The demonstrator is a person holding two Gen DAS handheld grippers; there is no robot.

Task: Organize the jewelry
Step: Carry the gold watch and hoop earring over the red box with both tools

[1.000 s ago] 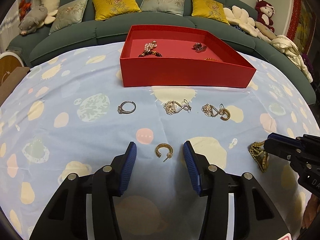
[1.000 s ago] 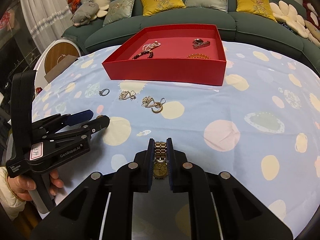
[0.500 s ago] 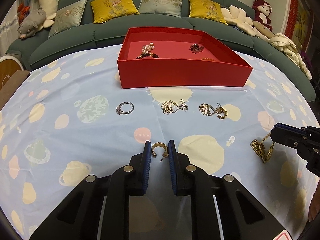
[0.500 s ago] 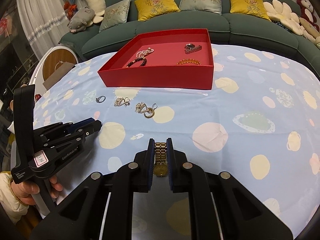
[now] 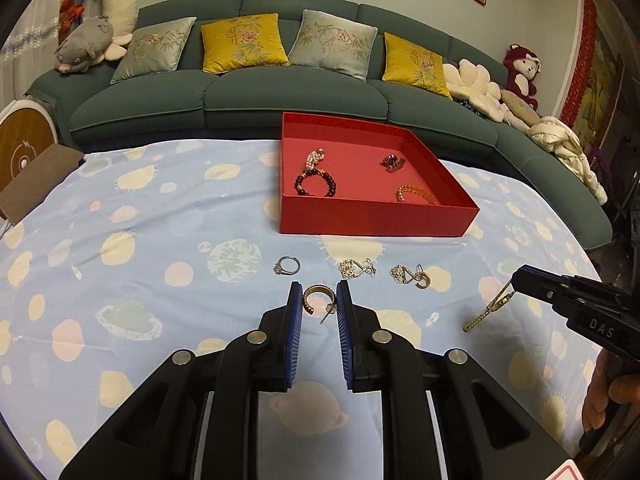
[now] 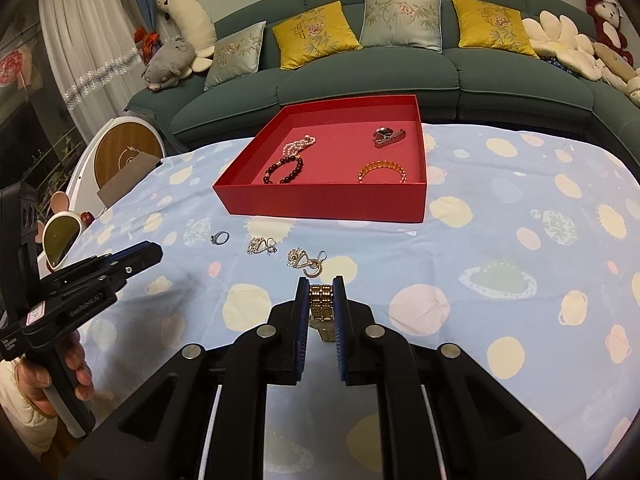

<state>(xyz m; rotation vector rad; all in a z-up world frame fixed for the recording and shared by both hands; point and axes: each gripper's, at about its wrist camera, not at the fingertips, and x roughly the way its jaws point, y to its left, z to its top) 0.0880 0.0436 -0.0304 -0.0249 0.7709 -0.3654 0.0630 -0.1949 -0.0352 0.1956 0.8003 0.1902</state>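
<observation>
Once wide, left gripper (image 5: 318,306) now clamps, lifts gold earring (image 5: 317,298); right gripper (image 6: 319,306) still clamps watch (image 6: 321,306).

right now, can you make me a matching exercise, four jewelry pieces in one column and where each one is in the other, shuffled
Things:
1. gold hoop earring
2. gold watch
3. silver ring
4. amber bead bracelet

Places:
A. inside the red box
B. lying on the tablecloth, in no claw
C. gripped in the left claw
D. gripped in the right claw

Pairs: 1-C, 2-D, 3-B, 4-A
</observation>
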